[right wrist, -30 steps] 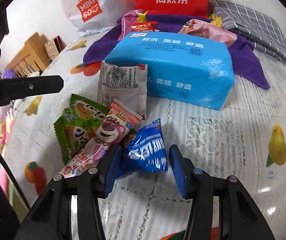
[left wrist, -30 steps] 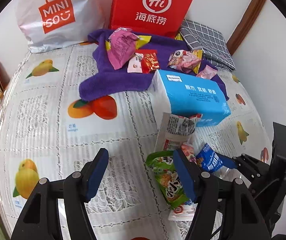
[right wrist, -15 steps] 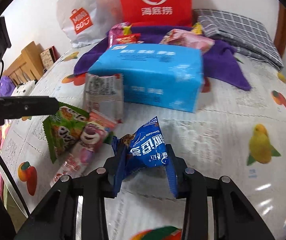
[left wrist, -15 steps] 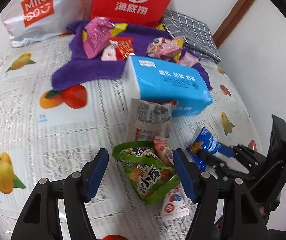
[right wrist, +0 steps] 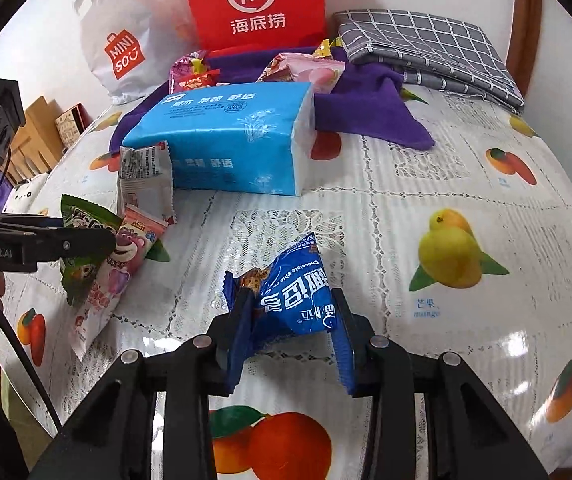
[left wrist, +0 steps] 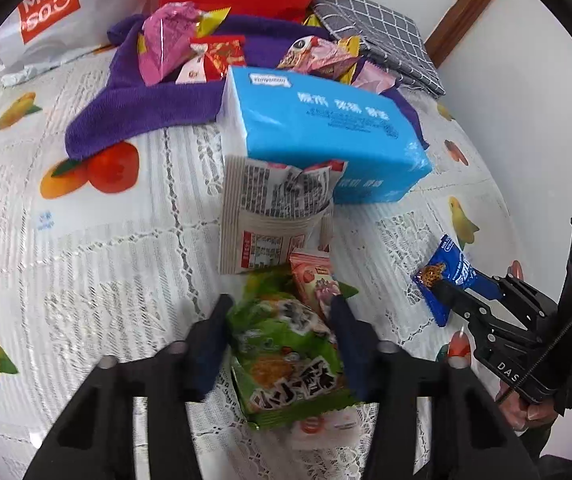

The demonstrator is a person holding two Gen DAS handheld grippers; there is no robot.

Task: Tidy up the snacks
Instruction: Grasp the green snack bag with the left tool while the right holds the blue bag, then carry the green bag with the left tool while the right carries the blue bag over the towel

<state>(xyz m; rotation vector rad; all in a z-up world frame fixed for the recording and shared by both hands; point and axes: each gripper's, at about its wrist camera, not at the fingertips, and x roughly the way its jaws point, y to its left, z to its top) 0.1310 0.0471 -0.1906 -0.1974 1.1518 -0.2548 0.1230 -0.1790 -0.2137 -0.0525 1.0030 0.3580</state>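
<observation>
Left wrist view looks down on a table under a lace cloth (left wrist: 86, 240) printed with fruit, and the blue tissue pack (left wrist: 317, 132) lying near its middle serves as the landmark. Leaning against the near side of that pack stands a grey snack packet (left wrist: 270, 216) covered in small print. Just nearer than this packet lie a green snack bag (left wrist: 286, 364) and, partly under it, a pink bear-printed packet (left wrist: 313, 280). The left gripper (left wrist: 280, 344) has just been closing, and its blue pads now press both sides of the green snack bag, which bulges between them. To the right of the tissue pack and nearer the camera, the right gripper (left wrist: 441, 296) is clenched on a blue cookie packet (left wrist: 445, 276); in the right wrist view that gripper (right wrist: 289, 320) has also narrowed within the last second, and the blue cookie packet (right wrist: 289, 292) sits crumpled between its pads, tilted above the cloth. Behind the tissue pack a purple towel (left wrist: 142, 108) is spread out, carrying more snacks, among them a pink wrapper (left wrist: 166, 40) and a small red packet (left wrist: 218, 54). Farther back than the towel stand a red paper bag (right wrist: 254, 4) and a white Miniso bag (right wrist: 126, 44), and a folded grey checked cloth (right wrist: 425, 48) lies to the right of them.
</observation>
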